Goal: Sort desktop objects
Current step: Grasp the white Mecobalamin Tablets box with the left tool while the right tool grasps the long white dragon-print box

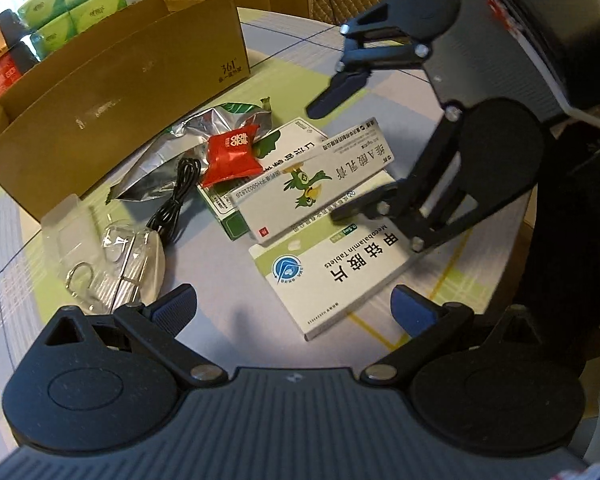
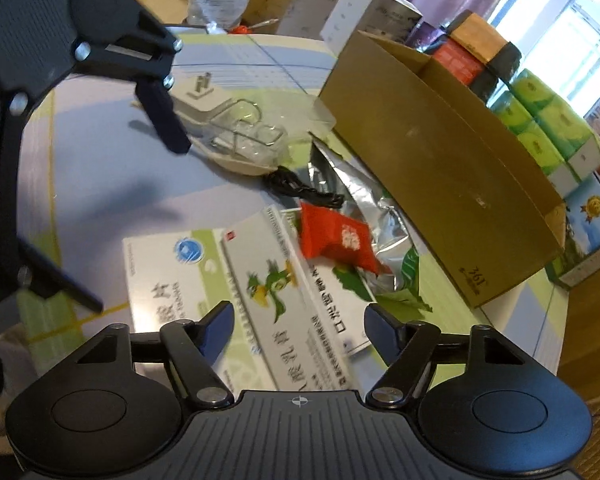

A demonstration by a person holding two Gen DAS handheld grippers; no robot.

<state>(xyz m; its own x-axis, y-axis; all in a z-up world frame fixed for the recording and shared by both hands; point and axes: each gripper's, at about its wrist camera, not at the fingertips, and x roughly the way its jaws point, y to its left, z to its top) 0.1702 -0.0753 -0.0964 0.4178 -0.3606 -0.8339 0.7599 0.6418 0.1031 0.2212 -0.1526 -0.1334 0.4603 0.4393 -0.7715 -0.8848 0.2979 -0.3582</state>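
A long white medicine box with a green parrot (image 1: 312,184) (image 2: 268,280) lies on top of a white Mecobalamin box (image 1: 332,276) (image 2: 168,264) and a green-edged box (image 1: 228,208). A red candy packet (image 1: 230,156) (image 2: 336,240) rests on that pile beside a silver foil bag (image 1: 180,148) (image 2: 364,196). My right gripper (image 2: 302,322) (image 1: 348,150) is open, its fingers on either side of the parrot box's end. My left gripper (image 1: 296,304) (image 2: 118,202) hangs open just above the Mecobalamin box, holding nothing.
An open cardboard box (image 1: 120,92) (image 2: 440,168) stands along the far side of the round table (image 1: 380,60). A coiled black cable (image 1: 176,196) (image 2: 300,188) and a clear plastic pack with metal hooks (image 1: 112,256) (image 2: 252,132) lie near it. Stacked tissue packs and cartons sit behind.
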